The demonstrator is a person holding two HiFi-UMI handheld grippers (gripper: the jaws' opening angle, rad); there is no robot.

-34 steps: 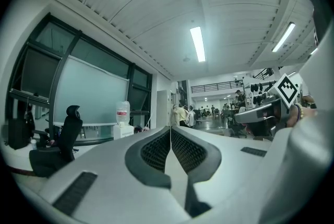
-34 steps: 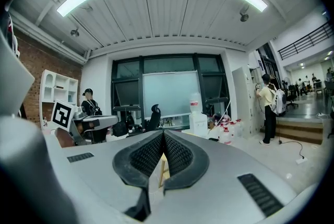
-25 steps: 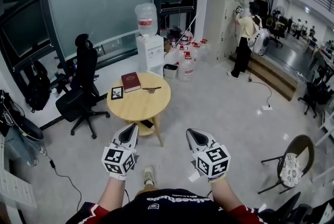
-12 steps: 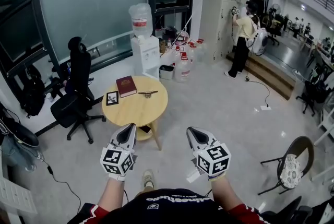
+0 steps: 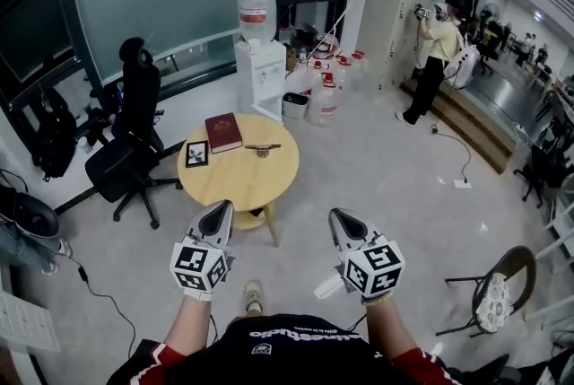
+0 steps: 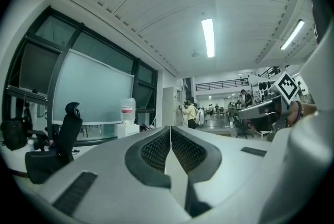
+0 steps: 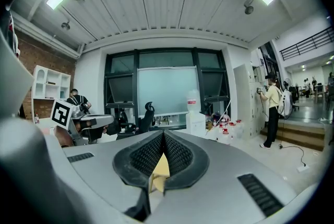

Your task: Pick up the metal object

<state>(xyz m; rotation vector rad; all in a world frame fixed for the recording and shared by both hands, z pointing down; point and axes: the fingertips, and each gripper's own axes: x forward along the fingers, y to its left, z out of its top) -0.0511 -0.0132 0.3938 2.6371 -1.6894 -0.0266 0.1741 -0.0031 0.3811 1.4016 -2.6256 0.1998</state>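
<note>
A small dark metal object (image 5: 262, 148) lies near the far edge of the round wooden table (image 5: 242, 181), next to a red book (image 5: 223, 132) and a small black-framed card (image 5: 197, 153). My left gripper (image 5: 218, 214) and right gripper (image 5: 345, 223) hang in the air on the near side of the table, well short of the metal object. Both are shut with nothing held. In the left gripper view the left gripper (image 6: 170, 131) has its pads pressed together. In the right gripper view the right gripper (image 7: 163, 137) meets at the tips. Neither gripper view shows the table.
A black office chair (image 5: 134, 132) stands left of the table. A water dispenser (image 5: 257, 60) and several water bottles (image 5: 323, 96) are behind it. A person (image 5: 435, 60) stands at the far right by lockers. Another chair (image 5: 500, 289) sits at the near right. A cable (image 5: 99, 298) runs over the floor.
The head view has shifted, so the table and room sit a little further right and nearer. Both grippers stay shut and side by side in front of me.
</note>
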